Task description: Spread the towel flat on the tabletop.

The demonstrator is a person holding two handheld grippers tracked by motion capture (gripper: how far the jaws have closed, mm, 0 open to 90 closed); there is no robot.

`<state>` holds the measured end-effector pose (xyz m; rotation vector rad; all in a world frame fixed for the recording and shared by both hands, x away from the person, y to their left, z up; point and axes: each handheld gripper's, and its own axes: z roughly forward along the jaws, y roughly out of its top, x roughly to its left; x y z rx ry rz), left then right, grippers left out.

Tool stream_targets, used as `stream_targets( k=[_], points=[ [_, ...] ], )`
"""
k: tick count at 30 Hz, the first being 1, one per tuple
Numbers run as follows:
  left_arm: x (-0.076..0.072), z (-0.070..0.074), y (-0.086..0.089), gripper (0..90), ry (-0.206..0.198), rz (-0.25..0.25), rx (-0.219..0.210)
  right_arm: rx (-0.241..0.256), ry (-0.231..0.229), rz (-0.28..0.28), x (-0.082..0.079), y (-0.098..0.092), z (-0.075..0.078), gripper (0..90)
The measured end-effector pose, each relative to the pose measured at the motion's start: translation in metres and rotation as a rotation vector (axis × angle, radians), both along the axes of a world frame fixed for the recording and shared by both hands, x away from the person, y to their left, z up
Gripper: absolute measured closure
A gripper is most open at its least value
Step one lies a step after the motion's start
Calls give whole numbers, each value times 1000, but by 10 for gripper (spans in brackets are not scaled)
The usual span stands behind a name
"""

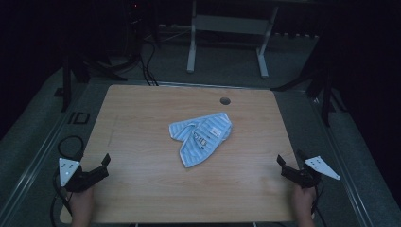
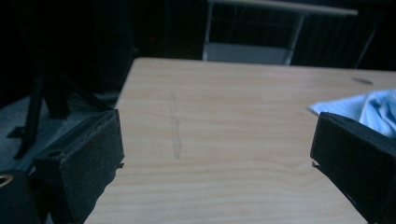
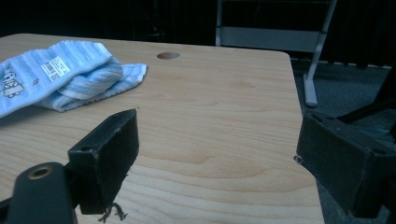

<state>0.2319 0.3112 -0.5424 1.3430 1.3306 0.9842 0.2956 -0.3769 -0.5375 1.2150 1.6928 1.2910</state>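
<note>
A crumpled light-blue striped cloth (image 1: 201, 136) with a small printed label lies near the middle of the wooden table (image 1: 142, 189). It shows at the right edge of the left gripper view as the cloth (image 2: 373, 108), and at the upper left of the right gripper view as the cloth (image 3: 60, 74). My left gripper (image 1: 97, 170) rests at the table's front left, open, nothing between its jaws (image 2: 217, 154). My right gripper (image 1: 289, 166) sits at the front right edge, open and empty too (image 3: 217, 161). Both are well apart from the cloth.
A round cable hole (image 1: 225, 100) sits near the table's far edge. Beyond the table stands a white metal frame (image 1: 227, 28) on a dark floor, with black stands (image 1: 71, 71) and cables at the left. The table's right edge runs close to my right gripper.
</note>
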Motion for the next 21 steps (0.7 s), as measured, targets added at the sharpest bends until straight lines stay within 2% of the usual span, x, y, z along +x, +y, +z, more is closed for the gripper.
stream_targets(
  k=[4, 9, 17, 18, 21],
  points=[
    [-1, 0, 0, 26, 4, -6, 10, 19, 10, 3, 0, -1, 0, 126],
    [0, 0, 0, 26, 15, -2, -1, 34, 16, -2, 0, -3, 0, 126],
    [2, -2, 0, 26, 56, -8, 4, -20, 50, -4, 3, 2, -1, 126],
    [3, -2, 0, 26, 80, -9, -6, -30, 51, -3, 3, 2, -1, 126],
    [3, 0, 1, 26, 90, -8, -22, -38, 61, -4, 4, 3, 0, 126]
  ],
)
